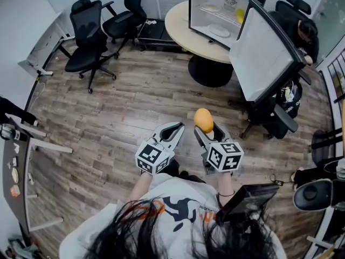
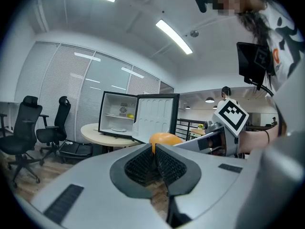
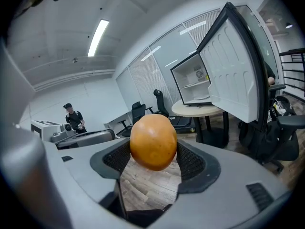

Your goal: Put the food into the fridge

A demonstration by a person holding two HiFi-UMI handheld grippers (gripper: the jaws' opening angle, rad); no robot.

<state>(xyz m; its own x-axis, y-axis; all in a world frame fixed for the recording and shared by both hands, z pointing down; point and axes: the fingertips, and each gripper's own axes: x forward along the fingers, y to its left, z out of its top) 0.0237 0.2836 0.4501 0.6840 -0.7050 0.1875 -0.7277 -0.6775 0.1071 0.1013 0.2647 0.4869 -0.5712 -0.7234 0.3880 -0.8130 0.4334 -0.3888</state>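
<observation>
Jaws of right gripper (image 1: 205,126) pinching orange fruit (image 3: 153,142), jaws of left gripper (image 1: 173,129) pressing together, fridge (image 1: 215,5) standing open on desk (image 1: 178,23).

"The floor (image 1: 135,107) looks like wood plank, grainy and fairly matt."

"Agreed. The right gripper (image 3: 153,149) has a matt grey plastic shell, and its pads (image 3: 188,164) are black, rough and cross-hatched."

"And the orange fruit (image 3: 153,142)?"

"Smooth skin with a soft sheen. The fridge door (image 3: 233,75) lining is smooth white moulded plastic. The tabletop (image 1: 178,20) is pale and smooth."
</observation>
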